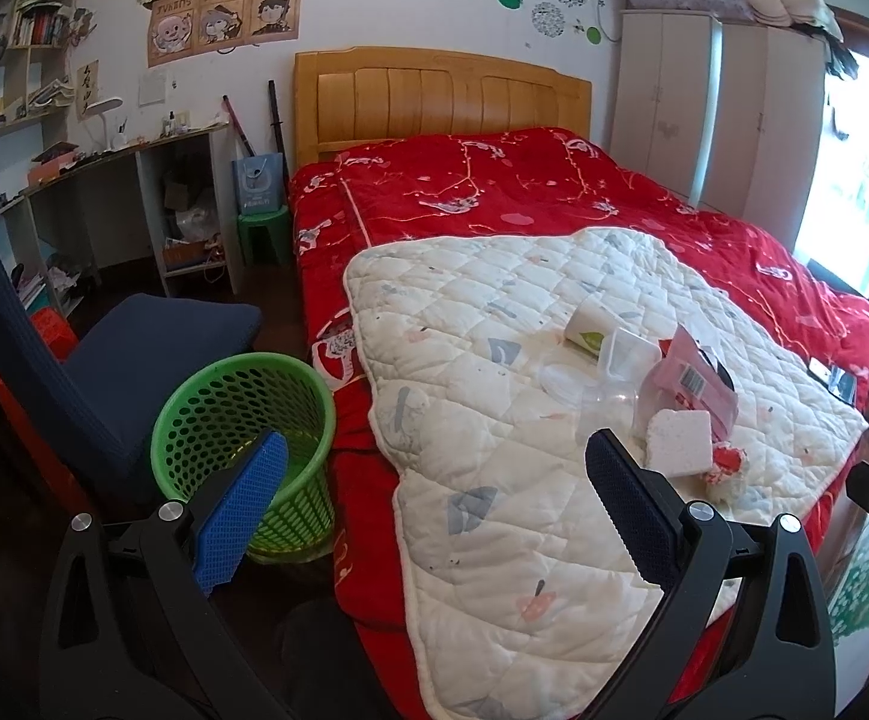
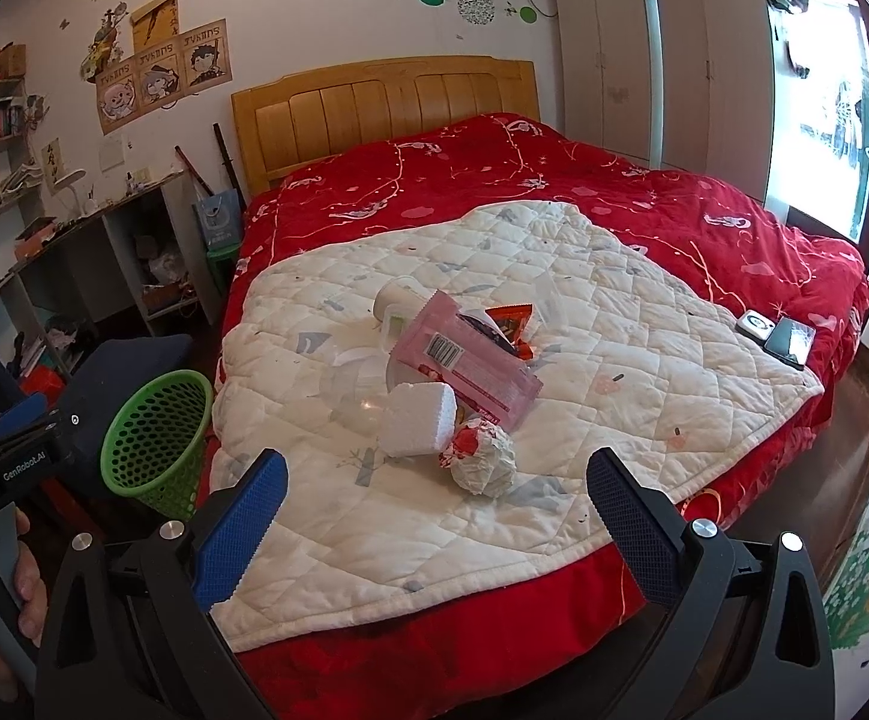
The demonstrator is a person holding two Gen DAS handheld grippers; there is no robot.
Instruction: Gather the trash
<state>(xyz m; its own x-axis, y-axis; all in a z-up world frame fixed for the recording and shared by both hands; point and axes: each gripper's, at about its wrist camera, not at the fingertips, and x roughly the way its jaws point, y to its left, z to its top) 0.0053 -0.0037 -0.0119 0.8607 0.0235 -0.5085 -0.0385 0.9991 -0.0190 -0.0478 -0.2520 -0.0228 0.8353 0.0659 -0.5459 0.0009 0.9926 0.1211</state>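
Two grippers, left gripper (image 1: 431, 501) and right gripper (image 2: 434, 516), both spread wide and empty above a white quilted pad (image 2: 584, 372). Crumpled red-and-white paper ball (image 2: 482, 459) lies just ahead of the right gripper, touching a white foam block (image 2: 419, 420). Green perforated plastic wastebasket (image 1: 242, 414) stands on the floor beside the bed, its contents indistinct.

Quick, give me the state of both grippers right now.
Left gripper: jaws wide open, holding nothing.
Right gripper: jaws wide open, holding nothing.
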